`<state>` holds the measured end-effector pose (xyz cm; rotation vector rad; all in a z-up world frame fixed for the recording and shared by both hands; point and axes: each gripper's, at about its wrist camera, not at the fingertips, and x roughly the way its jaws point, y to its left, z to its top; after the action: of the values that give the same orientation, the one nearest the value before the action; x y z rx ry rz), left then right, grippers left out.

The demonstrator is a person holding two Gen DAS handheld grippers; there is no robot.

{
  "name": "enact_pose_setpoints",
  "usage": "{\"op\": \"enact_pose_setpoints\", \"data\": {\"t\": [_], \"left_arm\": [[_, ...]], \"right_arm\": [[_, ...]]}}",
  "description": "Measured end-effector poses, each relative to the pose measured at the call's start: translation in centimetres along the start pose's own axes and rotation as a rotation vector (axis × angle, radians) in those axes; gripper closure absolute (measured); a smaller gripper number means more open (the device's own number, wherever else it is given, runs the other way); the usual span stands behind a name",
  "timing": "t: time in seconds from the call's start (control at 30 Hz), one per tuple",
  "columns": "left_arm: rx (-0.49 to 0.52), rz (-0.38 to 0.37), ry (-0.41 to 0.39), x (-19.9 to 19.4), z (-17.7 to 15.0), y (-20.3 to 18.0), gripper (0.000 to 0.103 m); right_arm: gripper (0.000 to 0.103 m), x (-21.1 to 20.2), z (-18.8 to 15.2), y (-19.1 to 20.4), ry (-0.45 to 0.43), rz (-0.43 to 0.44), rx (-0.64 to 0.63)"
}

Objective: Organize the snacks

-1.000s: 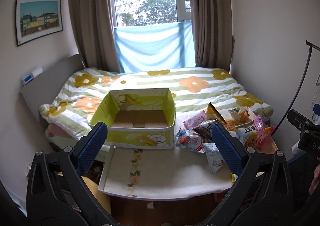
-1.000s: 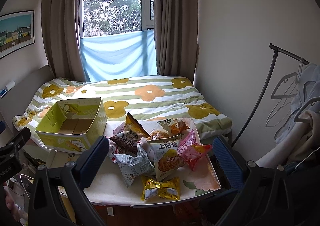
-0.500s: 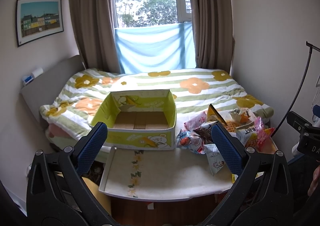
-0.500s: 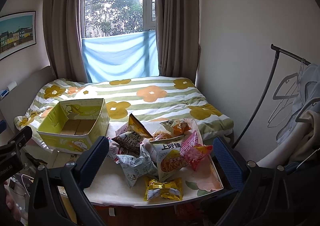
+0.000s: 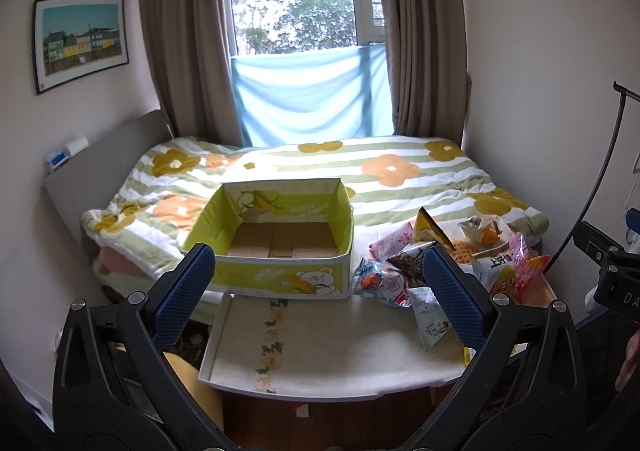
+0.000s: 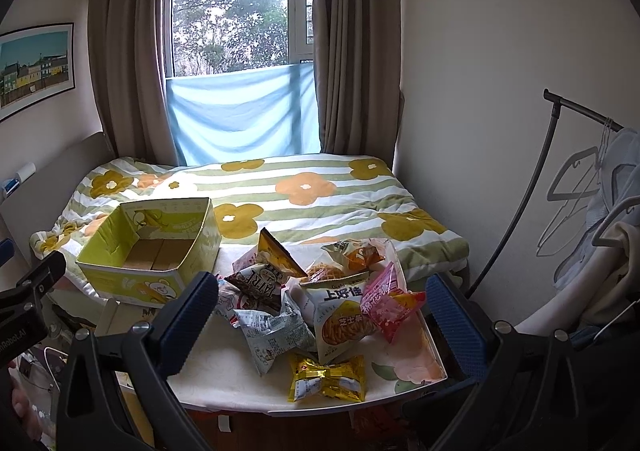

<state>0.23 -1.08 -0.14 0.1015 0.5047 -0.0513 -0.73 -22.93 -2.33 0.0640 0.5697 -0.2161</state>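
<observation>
The snack packets [image 6: 312,303] stay heaped on the table's [image 5: 328,347] right half beside the yellow cardboard box [image 5: 276,239]; both views have crept slightly closer. The left gripper [image 5: 320,291] and right gripper [image 6: 324,315] hover spread wide, holding nothing, above the table's bare near edge.

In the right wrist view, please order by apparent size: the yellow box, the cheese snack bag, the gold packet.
1. Yellow box, clearly largest.
2. Cheese snack bag.
3. Gold packet, close to the bag in size and nearer the camera, so this order is unsure.

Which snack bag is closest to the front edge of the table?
The shiny yellow snack packet. It lies alone at the table's front, apart from the heaped pile behind it.
</observation>
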Motion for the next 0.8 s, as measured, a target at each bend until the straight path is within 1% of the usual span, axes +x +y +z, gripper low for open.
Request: {"op": "enact_pose_setpoints", "data": {"t": [0.63,0.8], "left_arm": [[0.004,0.013,-0.002,-0.1,0.4,-1.1,0.0],[-0.008,0.005,0.005,0.1,0.4,-1.8,0.0]], "right_arm": [[0.0,0.0,0.3,0.1,-0.005,0.021,-0.011],[0.0,0.5,0.4,-0.7,-0.007,0.03,-0.011]]}}
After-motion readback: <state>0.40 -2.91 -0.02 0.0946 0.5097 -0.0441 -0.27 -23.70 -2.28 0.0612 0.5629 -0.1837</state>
